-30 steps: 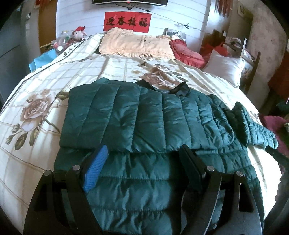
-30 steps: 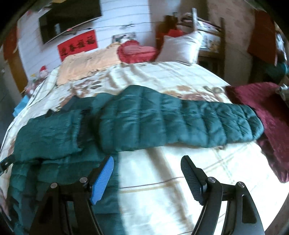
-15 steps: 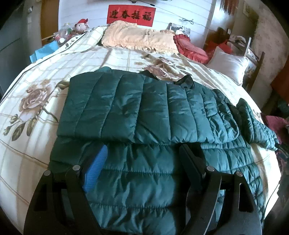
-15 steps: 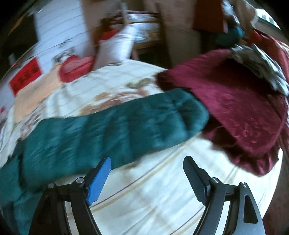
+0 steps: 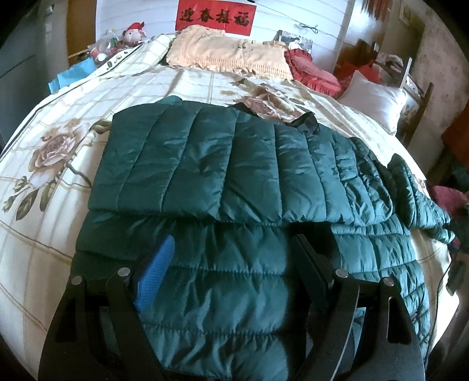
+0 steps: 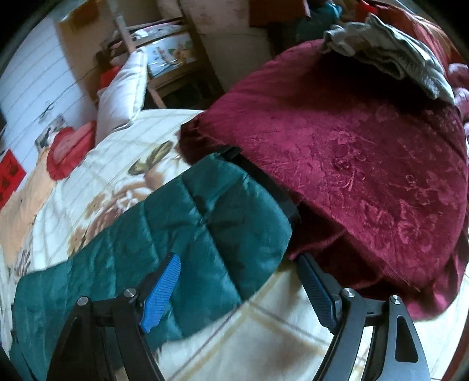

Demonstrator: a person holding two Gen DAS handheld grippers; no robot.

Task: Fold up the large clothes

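One dark green quilted puffer jacket lies spread on the cream bedspread printed with roses, one sleeve folded across its body. The left gripper hangs over the jacket's lower body at 6 o'clock in its view, its two fingers spread wide with the fabric below them and not pinched. The right gripper is over the cuff end of the other sleeve, also spread, the blue pad above the sleeve and the dark pad at the edge of one crimson embossed velvet blanket; whether either pad touches cloth I cannot tell.

Only the left view shows the whole jacket, one red banner with black characters at 12 o'clock, one peach fringed pillow and one plush toy at 11 o'clock. Only the right view shows the blanket at 2 o'clock, touching the cuff, with one grey folded cloth on top. Both show one white pillow and one red ruffled cushion.
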